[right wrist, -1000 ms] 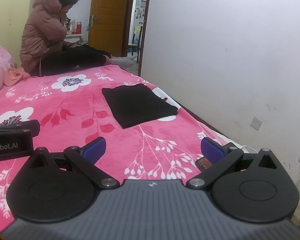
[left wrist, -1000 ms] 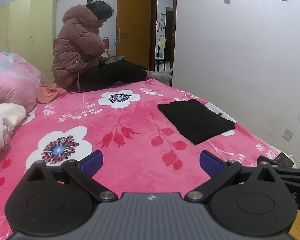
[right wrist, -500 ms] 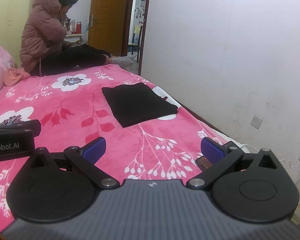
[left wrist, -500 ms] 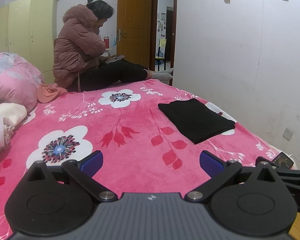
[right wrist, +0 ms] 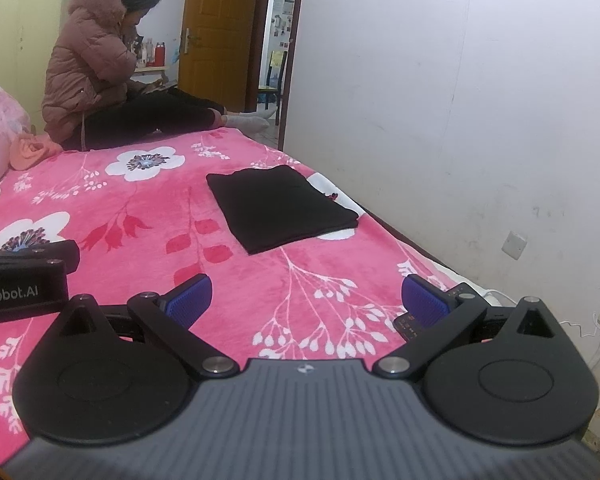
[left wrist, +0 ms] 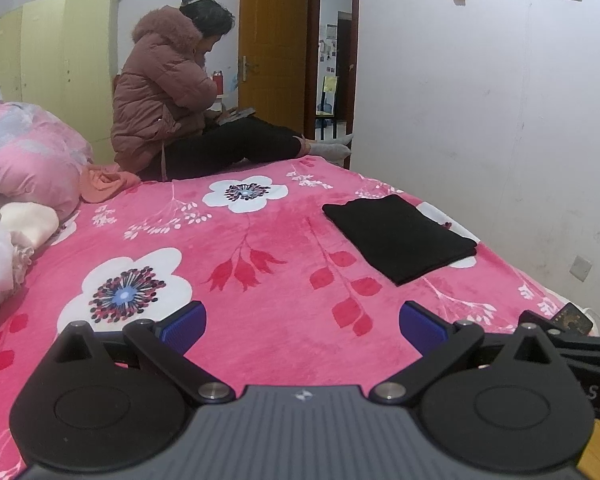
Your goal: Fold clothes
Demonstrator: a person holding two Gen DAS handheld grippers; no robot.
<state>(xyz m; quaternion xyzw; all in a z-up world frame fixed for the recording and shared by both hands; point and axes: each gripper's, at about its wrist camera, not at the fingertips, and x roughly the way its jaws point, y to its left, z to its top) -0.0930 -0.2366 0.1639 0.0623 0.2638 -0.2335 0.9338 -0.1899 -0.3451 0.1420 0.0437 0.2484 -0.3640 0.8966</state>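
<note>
Person (left wrist: 168, 96) sitting on pink floral blanket (left wrist: 260, 280) (far end), yellow wardrobe (left wrist: 60, 60), open door (left wrist: 276, 52)

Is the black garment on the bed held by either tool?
No, the folded black garment lies alone on the pink blanket, beyond both open tools.

Both wrist views low over bed (left wrist: 260, 280), facing doorway (left wrist: 332, 60) (side by side)

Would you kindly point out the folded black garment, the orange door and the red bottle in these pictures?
folded black garment (right wrist: 280, 208): right wrist view, middle of its top face.
orange door (left wrist: 274, 40): left wrist view, upper panel above the handle.
red bottle (right wrist: 160, 54): right wrist view, its body, on the shelf behind the seated person.
</note>
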